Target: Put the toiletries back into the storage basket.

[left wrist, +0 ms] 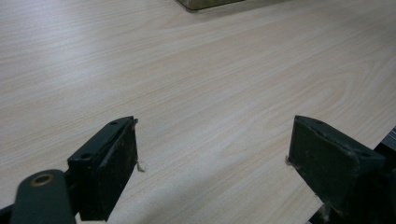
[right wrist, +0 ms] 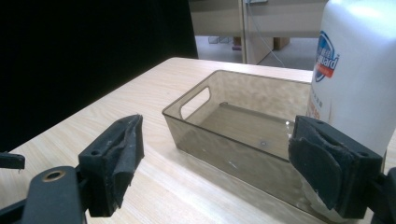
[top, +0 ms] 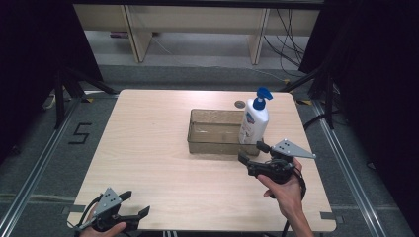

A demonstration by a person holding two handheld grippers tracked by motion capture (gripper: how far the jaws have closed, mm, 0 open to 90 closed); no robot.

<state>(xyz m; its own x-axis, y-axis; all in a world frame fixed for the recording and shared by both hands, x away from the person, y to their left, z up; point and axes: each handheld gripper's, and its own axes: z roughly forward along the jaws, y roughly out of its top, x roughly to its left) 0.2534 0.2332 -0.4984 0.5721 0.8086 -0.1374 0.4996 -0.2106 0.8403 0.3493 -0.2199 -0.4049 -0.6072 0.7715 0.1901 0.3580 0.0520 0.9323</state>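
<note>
Wooden table (top: 163, 163), one bottle (top: 254, 121), one tray (top: 213, 132), two open tongs

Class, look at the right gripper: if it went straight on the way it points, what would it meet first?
Probably the near wall of the tinted bin; the soap bottle by the right gripper might be brushed.

White pump bottle (top: 253, 122) upright, in tinted bin's (top: 213, 131) right end
</note>
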